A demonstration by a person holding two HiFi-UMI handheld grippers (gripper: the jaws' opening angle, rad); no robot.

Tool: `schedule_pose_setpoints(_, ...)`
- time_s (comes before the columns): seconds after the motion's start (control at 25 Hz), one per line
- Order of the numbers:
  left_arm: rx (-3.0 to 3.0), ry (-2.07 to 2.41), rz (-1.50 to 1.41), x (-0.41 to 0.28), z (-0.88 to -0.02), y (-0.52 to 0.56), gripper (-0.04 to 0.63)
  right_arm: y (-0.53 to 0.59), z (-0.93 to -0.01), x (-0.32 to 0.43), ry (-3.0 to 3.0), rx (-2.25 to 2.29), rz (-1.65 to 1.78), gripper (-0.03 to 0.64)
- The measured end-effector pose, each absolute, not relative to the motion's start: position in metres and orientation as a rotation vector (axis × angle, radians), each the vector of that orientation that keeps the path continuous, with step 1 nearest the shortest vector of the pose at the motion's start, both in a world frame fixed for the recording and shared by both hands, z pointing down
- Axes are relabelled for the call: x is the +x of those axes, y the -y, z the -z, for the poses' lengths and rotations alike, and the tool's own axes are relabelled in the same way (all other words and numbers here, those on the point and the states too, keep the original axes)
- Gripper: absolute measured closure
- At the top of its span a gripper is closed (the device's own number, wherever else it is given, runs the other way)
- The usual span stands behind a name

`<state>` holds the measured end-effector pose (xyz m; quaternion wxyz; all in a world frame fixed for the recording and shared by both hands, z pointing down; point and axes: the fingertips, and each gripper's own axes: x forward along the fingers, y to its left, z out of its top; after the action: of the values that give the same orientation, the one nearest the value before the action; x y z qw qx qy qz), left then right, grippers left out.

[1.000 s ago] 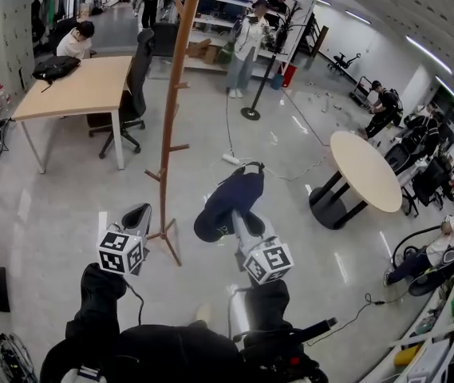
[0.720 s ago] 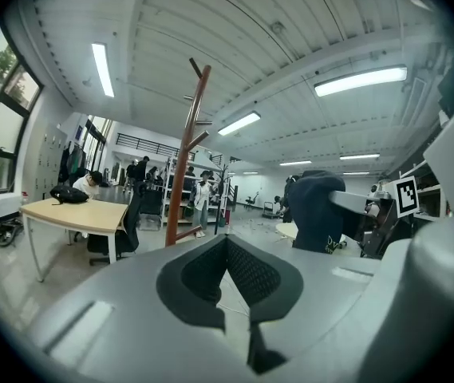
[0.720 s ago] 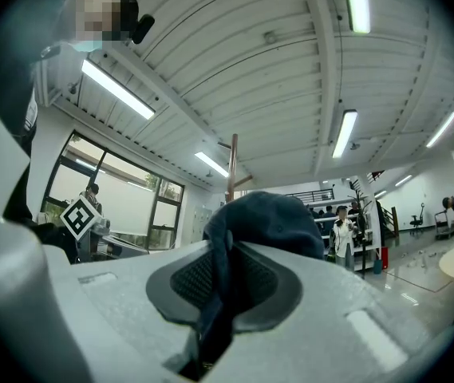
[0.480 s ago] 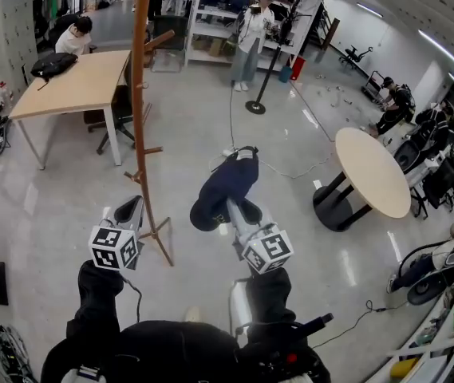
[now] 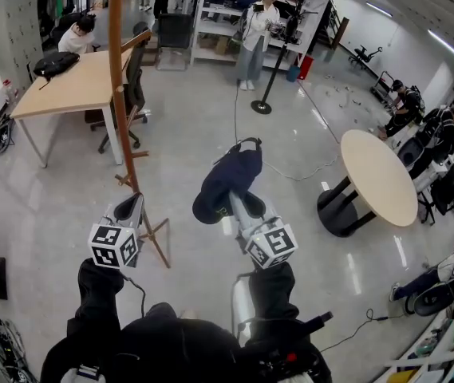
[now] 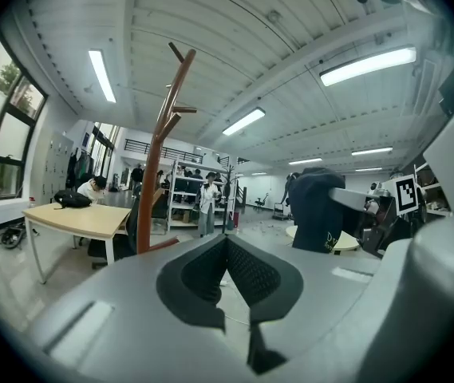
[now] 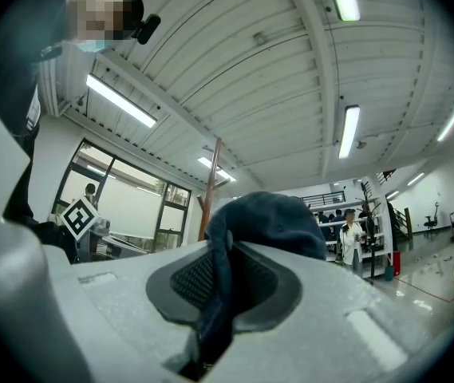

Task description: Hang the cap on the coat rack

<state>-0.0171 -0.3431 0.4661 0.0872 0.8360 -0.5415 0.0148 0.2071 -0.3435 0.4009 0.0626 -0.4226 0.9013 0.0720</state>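
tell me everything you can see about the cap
The cap is dark navy, soft fabric, with small light print near its lower edge and an adjuster strap looping at the far end. The right gripper pinches a fold of it, holding it aloft, right of the coat rack, not touching it.

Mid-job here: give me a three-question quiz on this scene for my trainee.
1. True or false: the cap already hangs on the coat rack.
2. What holds the cap? A) a rack peg B) the right gripper C) the round table
3. Fill in: the left gripper holds ____.
Key: 1 false; 2 B; 3 nothing.
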Motion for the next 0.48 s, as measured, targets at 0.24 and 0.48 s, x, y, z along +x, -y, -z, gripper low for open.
schedule_pose_setpoints(0.24,2.48,1.636,-0.041,-0.01,-0.464,0.353,0.594,0.352,-0.395,0.204,-2.794,-1.16,-0.282,0.578)
schedule_pose_setpoints(0.48,2.469,1.686,-0.016,-0.013,-0.461,0.364,0.594,0.366,-0.393,0.199,-2.802,-1.12,-0.33,0.578)
